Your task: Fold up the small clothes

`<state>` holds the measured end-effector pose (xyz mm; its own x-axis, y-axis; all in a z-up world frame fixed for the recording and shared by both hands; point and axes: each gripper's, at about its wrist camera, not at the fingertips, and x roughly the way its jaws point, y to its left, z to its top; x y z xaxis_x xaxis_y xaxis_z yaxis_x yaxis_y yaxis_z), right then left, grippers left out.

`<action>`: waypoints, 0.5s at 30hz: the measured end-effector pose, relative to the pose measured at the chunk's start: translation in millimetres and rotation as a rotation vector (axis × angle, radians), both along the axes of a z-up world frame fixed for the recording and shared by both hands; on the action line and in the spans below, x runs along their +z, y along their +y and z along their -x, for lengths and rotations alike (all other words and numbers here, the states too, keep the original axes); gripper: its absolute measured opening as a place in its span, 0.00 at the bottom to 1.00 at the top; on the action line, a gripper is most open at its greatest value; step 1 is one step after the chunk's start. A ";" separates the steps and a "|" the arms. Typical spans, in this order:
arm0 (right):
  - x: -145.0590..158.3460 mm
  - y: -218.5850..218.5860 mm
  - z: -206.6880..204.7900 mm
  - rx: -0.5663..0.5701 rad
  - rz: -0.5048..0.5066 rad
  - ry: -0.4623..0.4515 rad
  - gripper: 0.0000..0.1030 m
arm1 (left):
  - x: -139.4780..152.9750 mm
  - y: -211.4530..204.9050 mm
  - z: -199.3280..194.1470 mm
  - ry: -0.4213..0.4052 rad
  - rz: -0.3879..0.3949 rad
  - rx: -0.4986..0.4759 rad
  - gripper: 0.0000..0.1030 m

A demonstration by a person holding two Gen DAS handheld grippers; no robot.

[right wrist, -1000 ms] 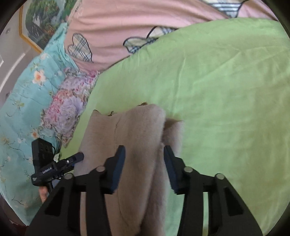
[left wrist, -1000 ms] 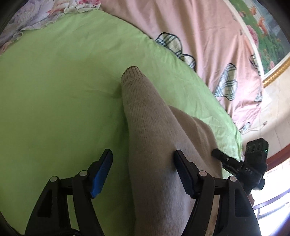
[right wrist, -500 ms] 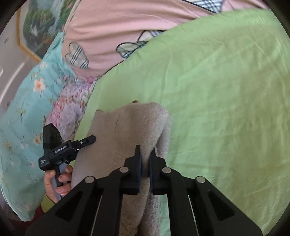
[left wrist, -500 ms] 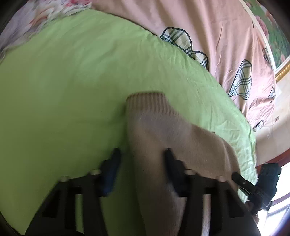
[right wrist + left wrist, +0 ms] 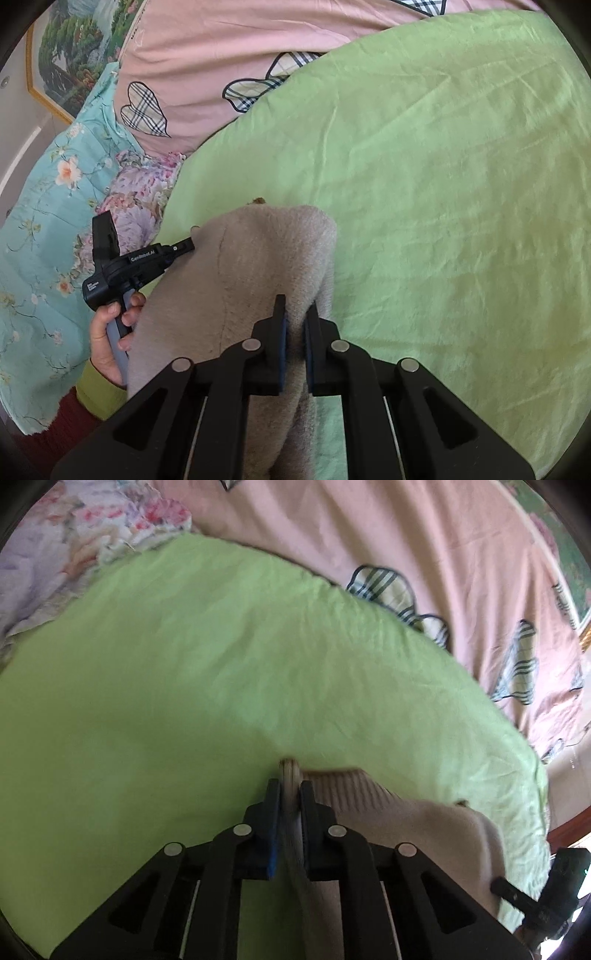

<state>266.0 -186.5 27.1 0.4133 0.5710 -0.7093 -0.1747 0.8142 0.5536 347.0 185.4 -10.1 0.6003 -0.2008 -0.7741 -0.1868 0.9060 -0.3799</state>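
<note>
Both grippers, left closing and right clamped, have just pinched the beige sweater, ready to fold.

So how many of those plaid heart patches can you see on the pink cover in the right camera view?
3. One full plaid heart near the teal floral quilt, one half tucked under the green sheet, one cut off at the top. Others may be hidden.

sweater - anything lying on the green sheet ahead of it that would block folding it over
Nothing visible does. The green sheet ahead of the sweater is bare. The left gripper is closing on the ribbed cuff and the right gripper is shut on a fold of the sweater, with nothing else between.
</note>
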 end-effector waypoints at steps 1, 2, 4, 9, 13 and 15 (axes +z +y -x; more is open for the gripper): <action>6.5 -2.2 4.8 -0.005 0.006 -0.008 0.11 | 5.6 -0.6 10.3 -0.007 -0.002 -0.012 0.16; 10.8 -4.2 8.5 -0.010 0.012 -0.013 0.12 | 12.4 -1.4 27.3 -0.020 0.001 -0.021 0.17; 19.8 -9.4 20.8 -0.021 0.014 -0.024 0.13 | 20.0 -3.3 57.0 -0.036 0.009 -0.037 0.19; 30.8 -18.2 58.1 -0.014 -0.026 -0.027 0.13 | 28.2 -18.1 137.6 -0.047 0.019 -0.086 0.21; 31.3 -20.3 87.2 -0.008 -0.037 -0.013 0.26 | 29.6 -31.9 192.7 -0.046 0.009 -0.141 0.34; 32.4 -21.4 99.5 -0.010 -0.046 -0.021 0.32 | 31.3 -41.6 219.8 -0.053 -0.019 -0.162 0.39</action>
<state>166.5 -207.8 59.5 0.4337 0.5987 -0.6734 -0.1792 0.7897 0.5868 127.1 143.8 21.2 0.6018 -0.2838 -0.7465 -0.0180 0.9297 -0.3679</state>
